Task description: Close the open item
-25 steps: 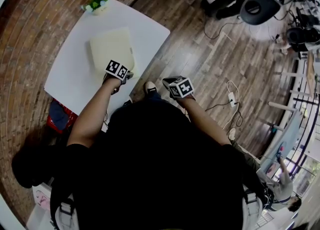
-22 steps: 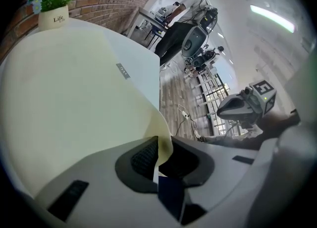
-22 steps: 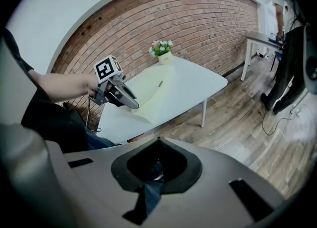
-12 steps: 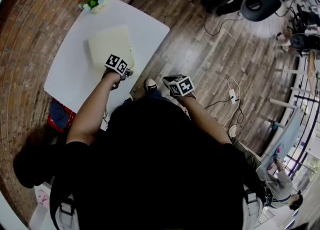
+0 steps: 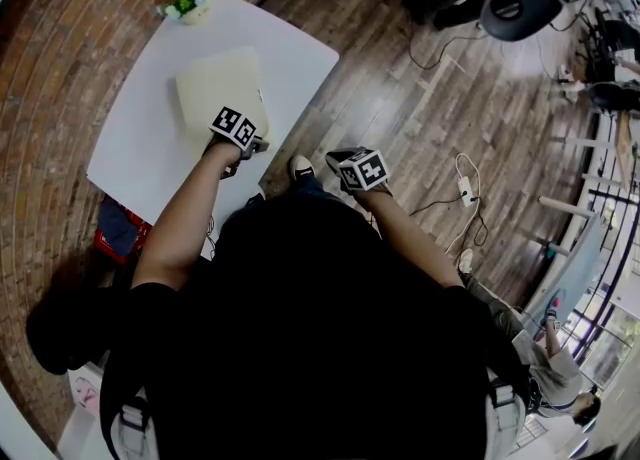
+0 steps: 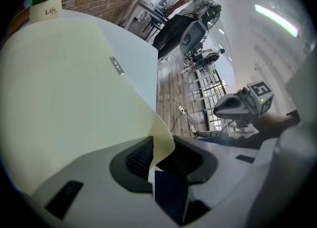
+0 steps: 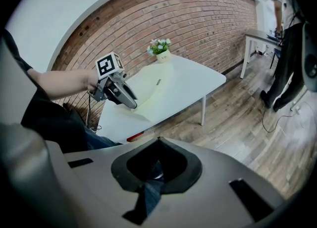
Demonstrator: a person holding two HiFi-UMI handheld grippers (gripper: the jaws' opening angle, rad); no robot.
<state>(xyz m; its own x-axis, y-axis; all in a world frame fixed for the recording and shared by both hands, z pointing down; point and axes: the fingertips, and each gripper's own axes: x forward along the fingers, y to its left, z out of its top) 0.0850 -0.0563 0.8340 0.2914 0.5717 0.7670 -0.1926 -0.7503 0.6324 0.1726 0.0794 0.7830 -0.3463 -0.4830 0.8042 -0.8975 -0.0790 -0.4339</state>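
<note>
From the head view, I see the cream item (image 5: 215, 88) lying flat on the white table (image 5: 140, 148), towards its far side, with a flower pot (image 5: 188, 0) at the far corner. My left gripper (image 5: 256, 142) sits at the item's near right corner. My right gripper (image 5: 338, 162) hangs off to the right of the table, over the wooden floor (image 5: 420, 118), well apart from the item.

In the left gripper view, the item's thin corner stands between the jaws. They have just been opening, and there is a gap on the right side of the corner, so I read no grip.

In the right gripper view, my jaws meet at the tips with nothing between them. The table and the item lie far to the left.
</note>
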